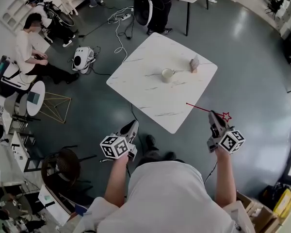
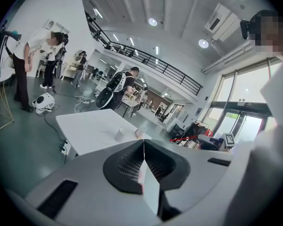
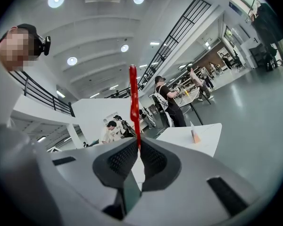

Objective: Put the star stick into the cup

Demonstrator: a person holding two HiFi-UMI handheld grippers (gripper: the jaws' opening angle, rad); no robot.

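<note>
Just left of the near corner of the white marbled square table (image 1: 150,98), the left gripper (image 1: 132,127) is pressed shut on nothing. The small white cup (image 1: 168,74) stands mid-table without a stick in it. Right of that corner, the right gripper (image 1: 212,113) pinches the thin red star stick (image 1: 199,107). The carry to the cup and the insertion are yet to do.

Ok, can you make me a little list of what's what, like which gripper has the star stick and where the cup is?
right gripper: shut on the star stick, which points toward the table
left gripper: shut, nothing in it
cup: standing on the white table, near its middle
stick in cup: not yet
also on table: small block, apart from the cup
</note>
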